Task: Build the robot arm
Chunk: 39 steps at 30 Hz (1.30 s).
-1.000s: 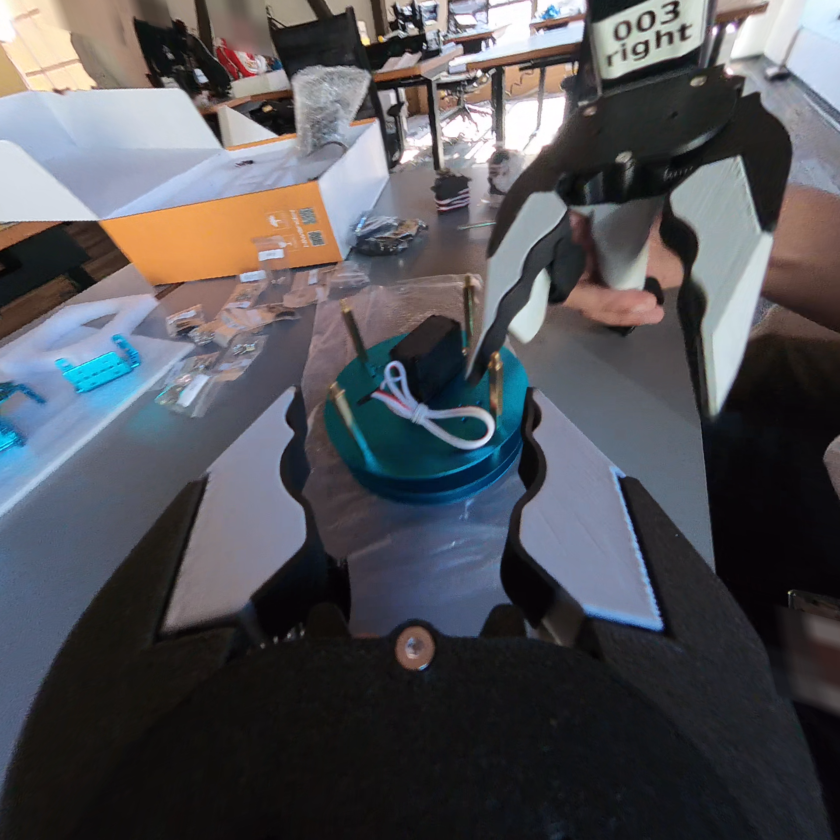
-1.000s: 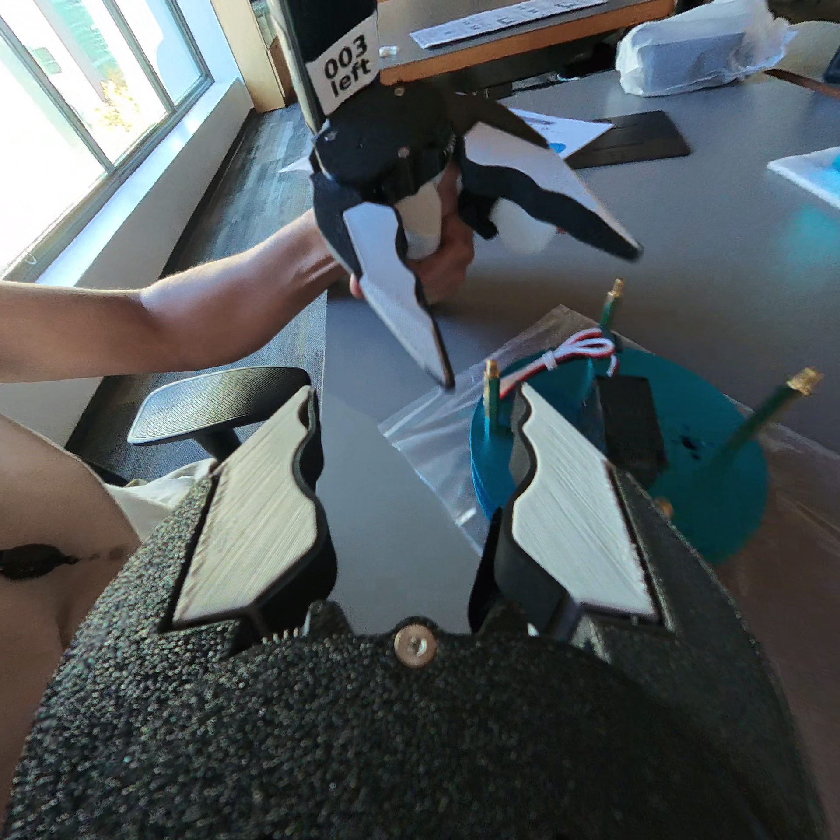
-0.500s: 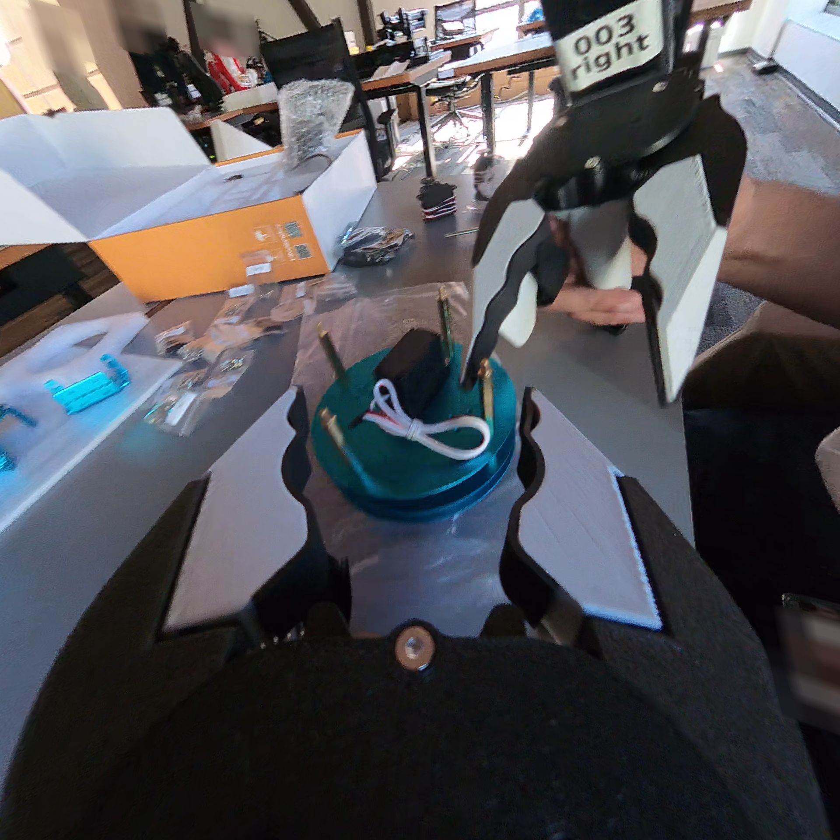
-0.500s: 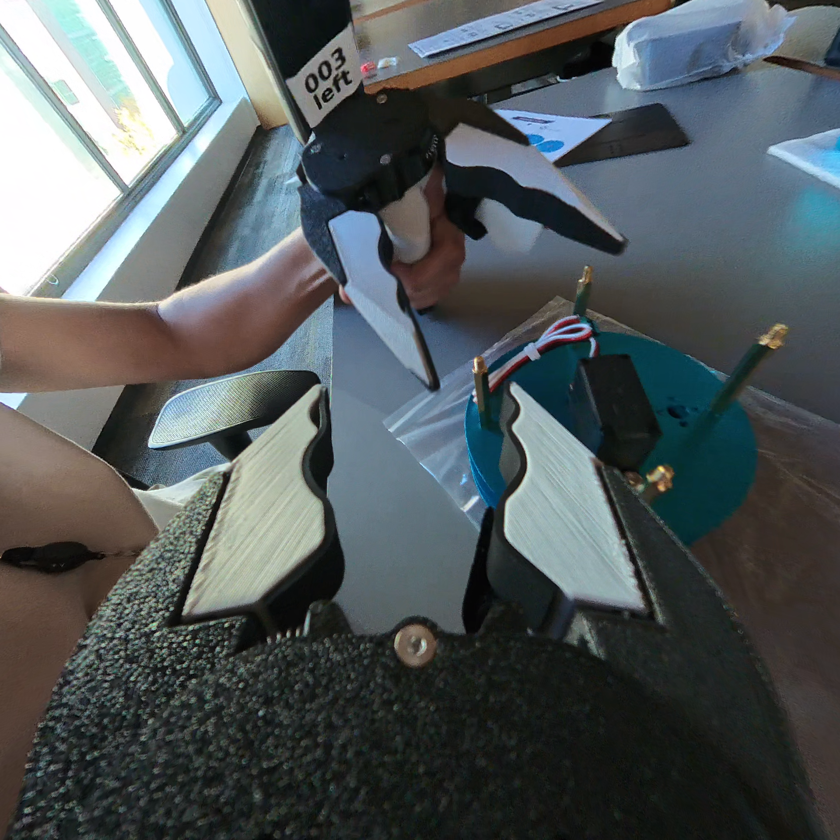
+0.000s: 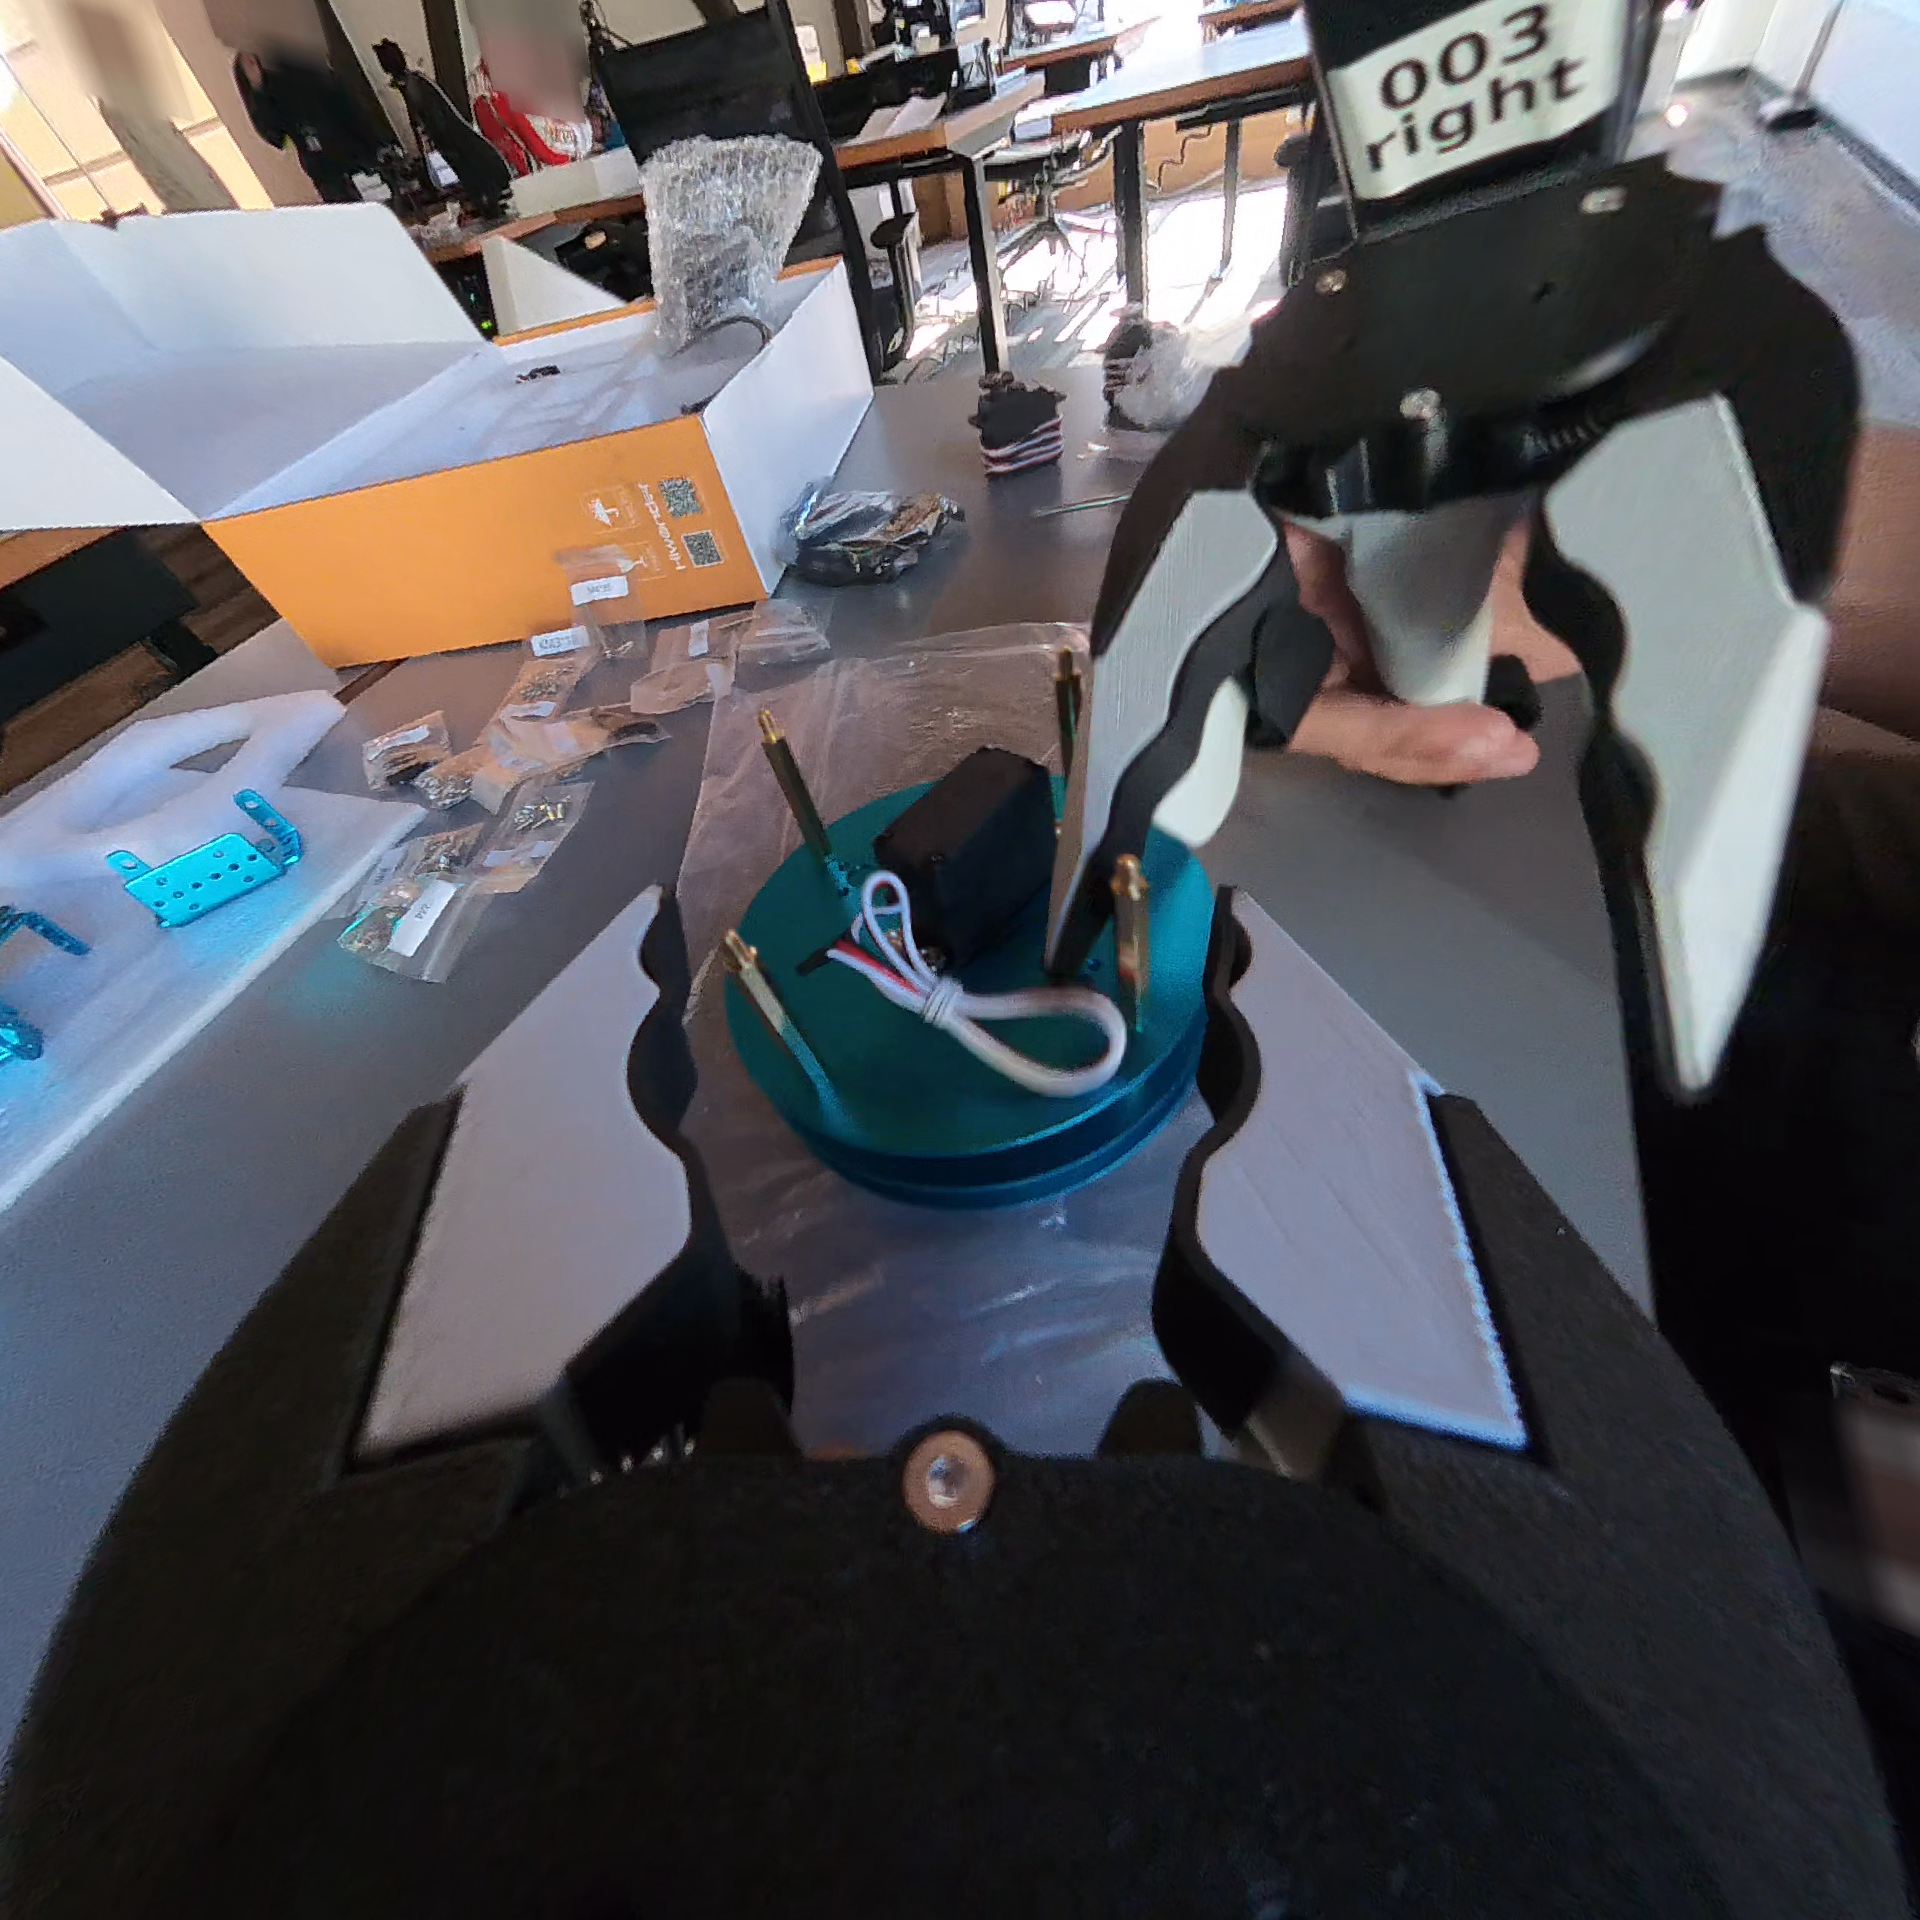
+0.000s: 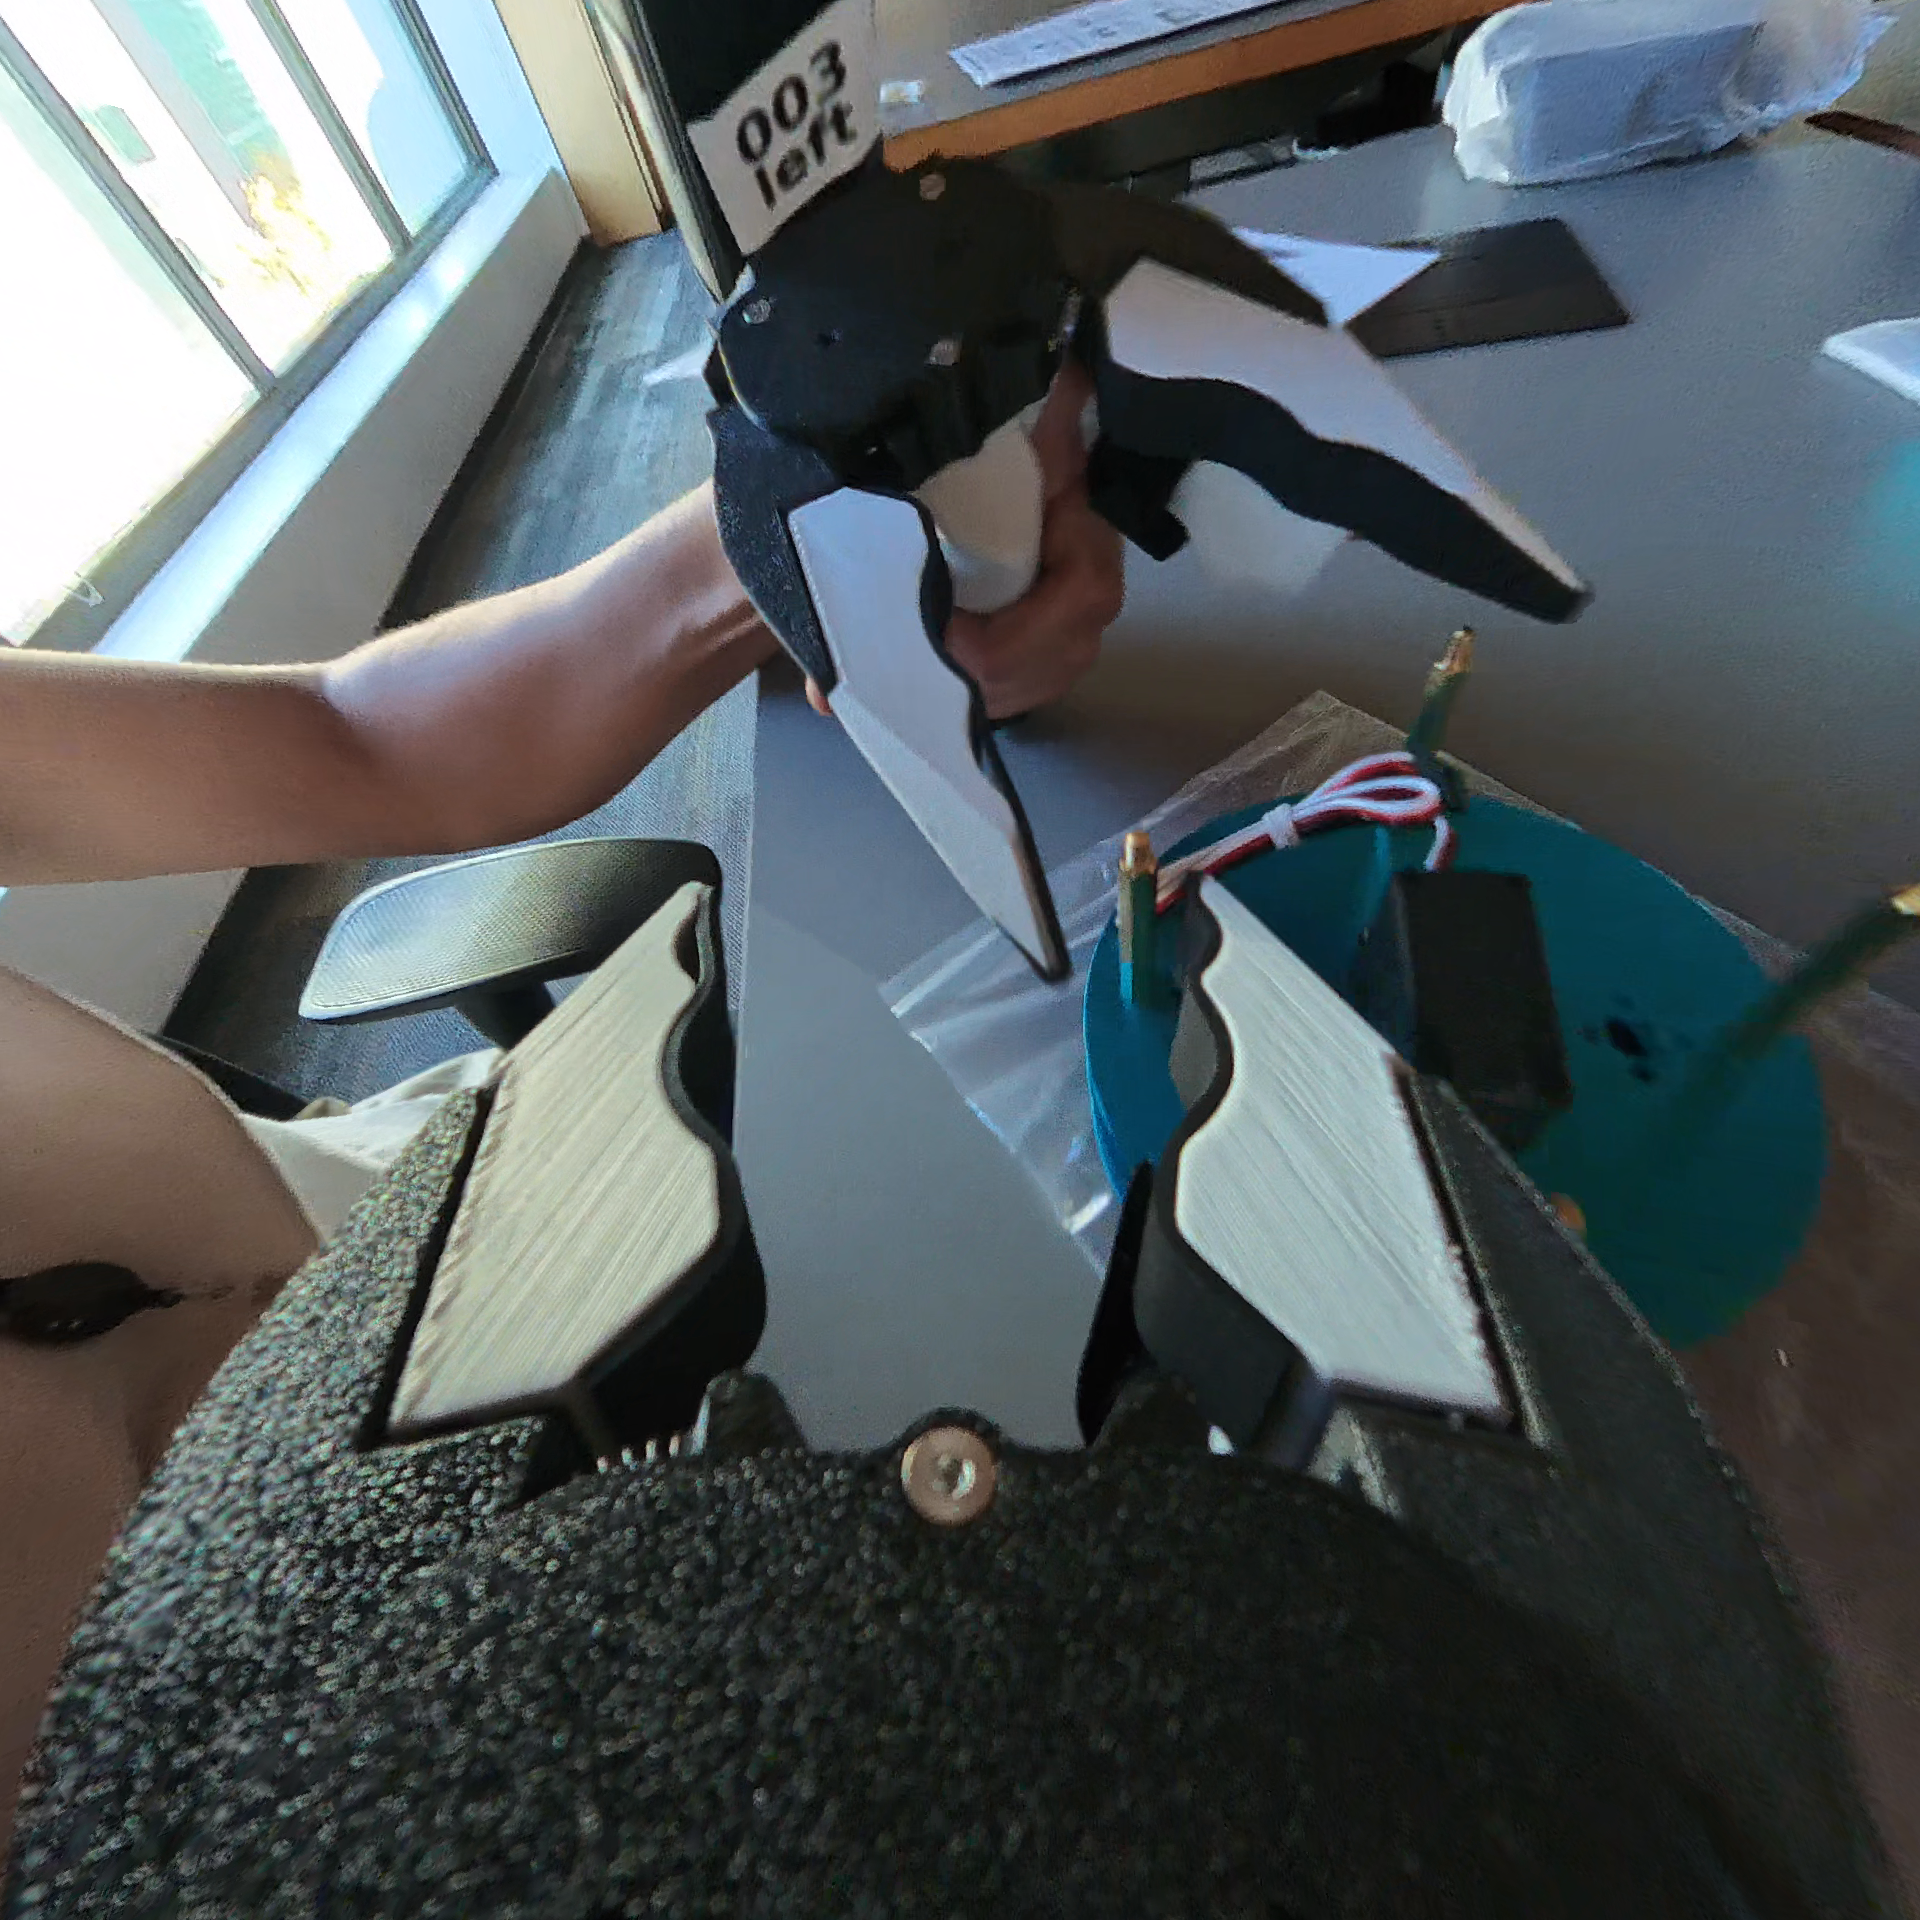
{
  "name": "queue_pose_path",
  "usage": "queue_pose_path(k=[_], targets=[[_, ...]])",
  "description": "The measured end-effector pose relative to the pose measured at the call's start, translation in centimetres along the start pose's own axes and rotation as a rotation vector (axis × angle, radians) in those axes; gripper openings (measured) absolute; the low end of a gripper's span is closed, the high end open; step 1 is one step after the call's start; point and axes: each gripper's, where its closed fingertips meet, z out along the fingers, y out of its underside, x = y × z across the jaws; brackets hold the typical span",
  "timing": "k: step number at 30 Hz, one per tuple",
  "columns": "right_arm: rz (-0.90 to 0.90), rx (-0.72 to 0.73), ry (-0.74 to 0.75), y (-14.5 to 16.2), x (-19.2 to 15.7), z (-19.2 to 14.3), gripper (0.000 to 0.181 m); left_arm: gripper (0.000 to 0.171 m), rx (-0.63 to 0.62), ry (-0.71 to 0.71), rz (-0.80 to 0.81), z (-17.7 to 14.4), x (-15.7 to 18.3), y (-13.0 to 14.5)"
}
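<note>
Teal round base (image 5: 966,1081), black servo (image 5: 966,847) upright on top

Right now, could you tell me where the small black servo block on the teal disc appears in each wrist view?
Left wrist view: black servo block sits just above centre, on the far half of the teal disc, beside a fingertip of the open right gripper.
Right wrist view: it lies right of centre, beyond that gripper's right-hand finger.
Shared landmark: the bundled white-and-red wire.
</note>
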Motion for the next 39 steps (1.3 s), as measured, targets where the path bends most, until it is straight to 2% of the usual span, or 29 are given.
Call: queue_pose_path(k=[3,6,7,8,11,13,16,17,19,20,21,23,24,27,29,32,34,36,39], targets=[[-0.019,-0.029,0.02,-0.1,-0.1,0.9,0.083,0.101,-0.047,-0.019,0.021,1.0,-0.9,0.5],[0.003,-0.029,0.007,0.4,-0.6,-0.5,0.085,0.121,-0.062,-0.015,-0.023,0.0,-2.4,1.5],[0.008,-0.023,-0.016,0.5,-1.1,-1.2,0.071,0.12,-0.067,-0.018,-0.043,-0.5,-2.8,1.9],[0.016,0.006,-0.031,0.2,-1.5,-1.9,0.072,0.106,-0.06,-0.034,-0.043,-1.1,-3.2,2.0],[-0.005,-0.013,0.045,0.3,-0.3,-2.5,0.081,0.103,-0.005,-0.014,-0.036,-2.0,-2.4,0.9],[-0.011,-0.008,0.036,-0.3,-0.3,-1.4,0.083,0.103,0.005,0.007,-0.019,-1.3,-1.4,0.3],[-0.014,-0.034,0.038,-0.6,-0.1,1.0,0.084,0.103,-0.061,-0.002,0.02,0.4,-1.2,1.1],[-0.012,-0.042,0.045,-0.5,0.0,1.4,0.084,0.105,-0.076,-0.011,0.022,0.6,-1.6,1.3],[0.003,-0.048,0.036,-0.3,-0.3,1.1,0.083,0.126,-0.093,-0.013,-0.016,0.2,-2.6,1.9],[0.005,-0.057,0.034,-0.1,-0.5,0.5,0.081,0.129,-0.097,-0.013,-0.038,-0.3,-3.1,2.2],[-0.005,-0.066,0.011,0.1,-1.0,-0.3,0.057,0.126,-0.095,-0.026,-0.049,-1.0,-3.5,2.4],[-0.007,-0.059,0.038,-0.1,-1.0,-1.9,0.064,0.107,-0.069,-0.062,-0.043,-2.5,-4.0,2.5],[-0.021,-0.092,0.072,-0.1,-0.7,-2.4,0.066,0.107,-0.045,-0.064,-0.051,-3.2,-4.0,2.2],[-0.162,-0.287,0.193,-0.1,0.5,-2.9,0.064,0.102,0.039,-0.039,-0.088,-5.4,-3.0,0.8],[-0.295,-0.452,0.22,-0.7,0.8,-1.9,0.059,0.083,0.075,-0.084,-0.101,-6.8,-3.0,0.1],[-0.654,-0.743,0.289,-2.1,2.5,-0.3,0.048,0.069,0.058,-0.222,-0.112,-8.5,-4.3,0.9],[-0.84,-0.887,0.204,-2.5,2.2,1.0,0.035,0.066,-0.024,-0.34,-0.107,-9.2,-6.2,2.7],[-0.975,-1.06,0.087,-1.6,2.4,1.6,0.028,0.066,-0.077,-0.473,-0.145,-10.3,-8.8,4.3],[-1.188,-1.269,0.037,-1.0,4.7,1.8,0.025,0.066,0.022,-0.43,-0.233,-10.9,-9.1,4.0]])
